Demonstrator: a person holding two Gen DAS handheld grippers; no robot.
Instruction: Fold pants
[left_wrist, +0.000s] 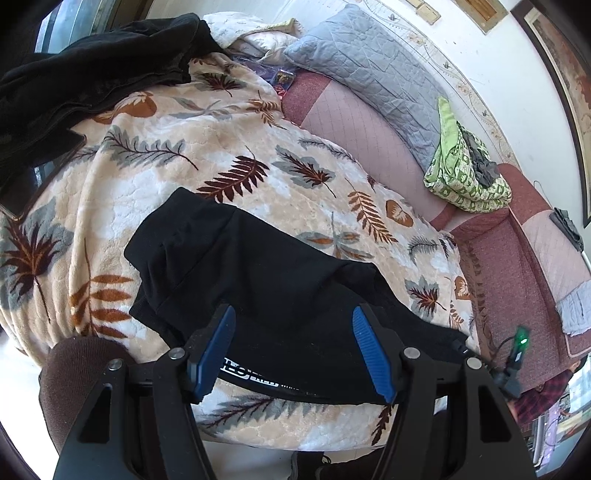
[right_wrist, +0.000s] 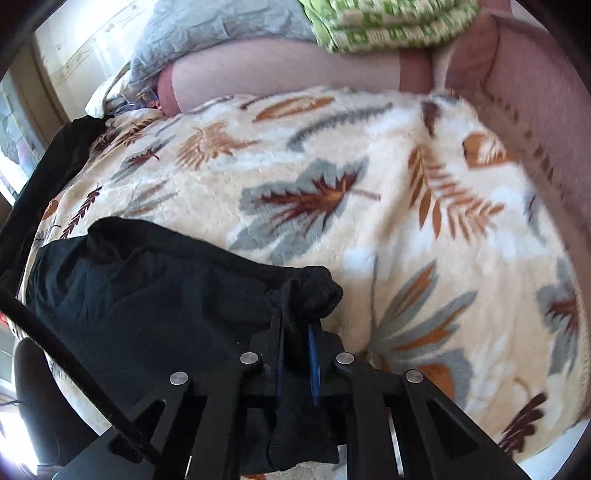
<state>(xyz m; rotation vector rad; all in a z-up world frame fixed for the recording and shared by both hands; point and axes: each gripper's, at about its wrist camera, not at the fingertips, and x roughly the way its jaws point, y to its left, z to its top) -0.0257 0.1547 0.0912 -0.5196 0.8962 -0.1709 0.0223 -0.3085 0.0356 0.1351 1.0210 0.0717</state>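
Black pants (left_wrist: 258, 273) lie bunched on a leaf-patterned blanket (left_wrist: 177, 162), with white lettering showing near their close edge. My left gripper (left_wrist: 293, 312) hovers just over that close part, jaws open; its blue pads (left_wrist: 218, 347) stand wide apart and grip nothing. In the right wrist view the pants (right_wrist: 147, 295) spread to the left. My right gripper (right_wrist: 297, 319) is shut on a ribbed black cuff (right_wrist: 314, 291), which bulges out past the fingertips and hangs down behind the jaws.
A heap of other black clothes (left_wrist: 92, 77) lies at the blanket's far left. A grey pillow (left_wrist: 369, 74) and a folded green patterned cloth (left_wrist: 461, 173) rest on the pink quilted sofa (left_wrist: 369, 140). A brown rounded cushion (left_wrist: 74, 369) sits at the near left.
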